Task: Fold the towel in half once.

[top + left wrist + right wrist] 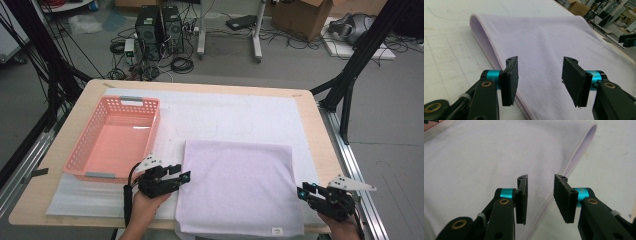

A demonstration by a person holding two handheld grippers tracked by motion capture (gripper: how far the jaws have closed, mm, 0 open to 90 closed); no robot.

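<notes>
At the bottom of the high view, the left gripper (186,176) sat at the lower left edge of the folded lilac towel (240,185), and the right gripper (301,191) at its lower right edge. Both had their jaws spread, nothing pinched between them. The towel lay flat across the lower centre of the frame on the white mat (240,112). Farther up at left stood the pink basket (82,150), just beside the towel.

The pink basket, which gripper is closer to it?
Left. The left gripper sits just beyond the pink basket's near right corner, at the folded towel's left edge; the right gripper is at the towel's right edge.
</notes>
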